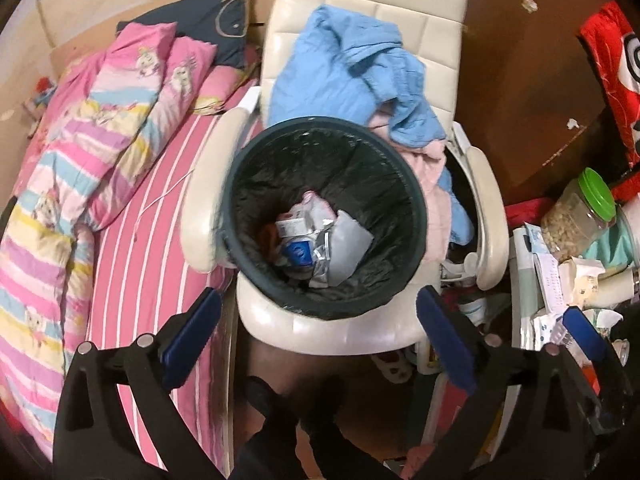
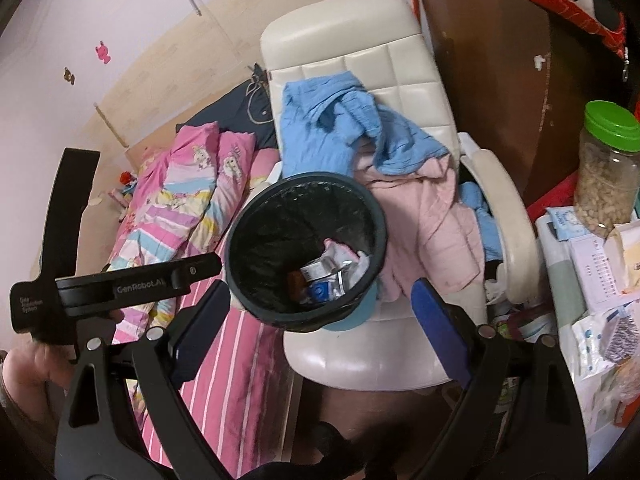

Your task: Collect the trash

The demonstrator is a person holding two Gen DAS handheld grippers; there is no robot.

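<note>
Two open tools, left tool (image 1: 320, 320), right tool (image 2: 320, 312); bin (image 1: 240, 184) on chair (image 1: 360, 328), clothes (image 1: 344, 72) behind

Both wrist views look down from above, near, sharing trash bin (image 1: 324, 216) (image 2: 306, 248) on chair (image 1: 340, 328) (image 2: 360, 356).

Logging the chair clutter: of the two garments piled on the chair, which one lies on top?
The blue garment. It drapes over the chair back and overlaps the pink garment, which spreads lower, beside the bin.
</note>
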